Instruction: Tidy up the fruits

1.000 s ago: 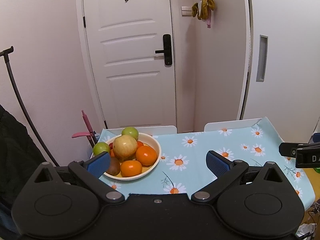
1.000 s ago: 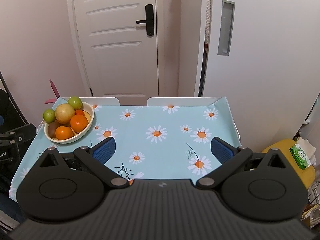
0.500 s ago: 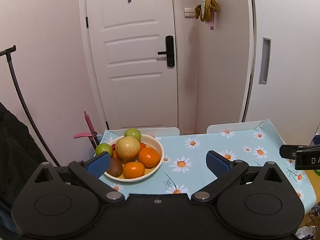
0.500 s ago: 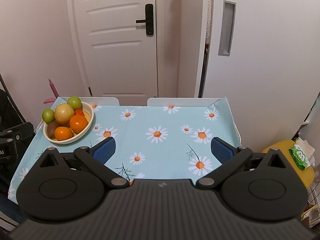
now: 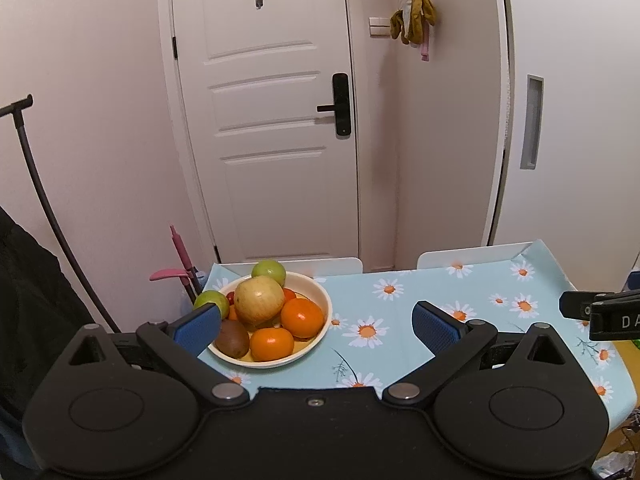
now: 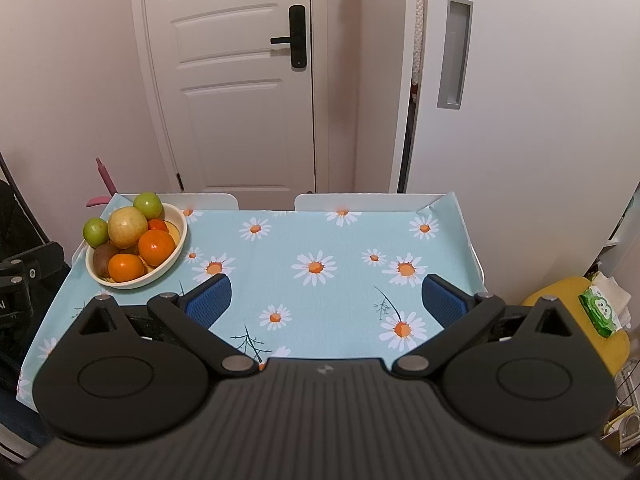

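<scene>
At the far left corner of the table (image 6: 352, 240), on its pale blue daisy-print cloth, sits the cream bowl (image 6: 176, 240) heaped with fruit. Going across it from the left in my right-hand view, a green apple (image 6: 95, 231) perches on the bowl's left edge, a brown kiwi (image 6: 105, 258) lies just nearer me, and a big yellowish pear (image 6: 127, 226) crowns the pile with a second green apple (image 6: 148, 205) at the far rim behind it. Right of the pear are two oranges, one large orange (image 6: 156, 247) and a smaller orange (image 6: 125, 267) at the near rim; something small and red-orange peeks out behind them, too hidden to name. My left gripper (image 5: 316, 322) hovers over the near left part of the table with its blue-padded fingers spread wide and nothing between them; its left pad (image 5: 198, 328) overlaps the bowl's left edge in that view, though I cannot tell whether it touches. Further right, my right gripper (image 6: 326, 300) hangs above the bare middle of the cloth, well apart from the bowl, its fingers likewise spread wide and empty. Beyond the table stands a white door (image 6: 240, 80). Off the table's right edge, a green tissue pack (image 6: 600, 310) lies on a yellow stool (image 6: 568, 300).
</scene>
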The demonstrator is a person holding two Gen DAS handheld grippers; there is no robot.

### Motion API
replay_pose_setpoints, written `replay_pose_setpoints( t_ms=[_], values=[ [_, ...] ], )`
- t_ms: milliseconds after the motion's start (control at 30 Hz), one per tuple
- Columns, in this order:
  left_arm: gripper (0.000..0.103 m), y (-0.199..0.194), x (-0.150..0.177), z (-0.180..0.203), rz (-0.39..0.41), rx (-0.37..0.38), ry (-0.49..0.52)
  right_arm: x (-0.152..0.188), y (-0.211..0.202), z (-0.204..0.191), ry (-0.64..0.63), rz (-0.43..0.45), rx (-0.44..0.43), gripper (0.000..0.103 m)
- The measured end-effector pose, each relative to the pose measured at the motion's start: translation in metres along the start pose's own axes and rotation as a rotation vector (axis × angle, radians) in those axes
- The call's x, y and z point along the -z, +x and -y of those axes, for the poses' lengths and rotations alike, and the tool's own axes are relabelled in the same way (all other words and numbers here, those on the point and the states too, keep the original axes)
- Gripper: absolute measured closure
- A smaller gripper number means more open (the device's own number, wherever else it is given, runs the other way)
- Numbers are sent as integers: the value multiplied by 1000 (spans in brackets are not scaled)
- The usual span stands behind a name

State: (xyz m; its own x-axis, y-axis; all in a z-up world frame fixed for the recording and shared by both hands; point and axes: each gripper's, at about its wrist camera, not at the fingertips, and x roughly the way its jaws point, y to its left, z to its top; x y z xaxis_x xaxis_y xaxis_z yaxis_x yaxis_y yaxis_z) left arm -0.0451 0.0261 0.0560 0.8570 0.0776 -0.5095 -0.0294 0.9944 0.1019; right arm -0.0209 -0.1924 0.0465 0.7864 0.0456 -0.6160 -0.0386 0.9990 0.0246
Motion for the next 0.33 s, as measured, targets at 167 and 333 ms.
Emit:
replay_pose_setpoints(
  t_ms=[167, 333],
  values=[
    [0, 2, 0, 1, -2, 3, 6, 0, 2, -1, -1, 0, -1, 0],
    [0, 4, 0, -2, -8, 12, -7, -1, 4, -5, -2, -1, -1, 0]
  ],
)
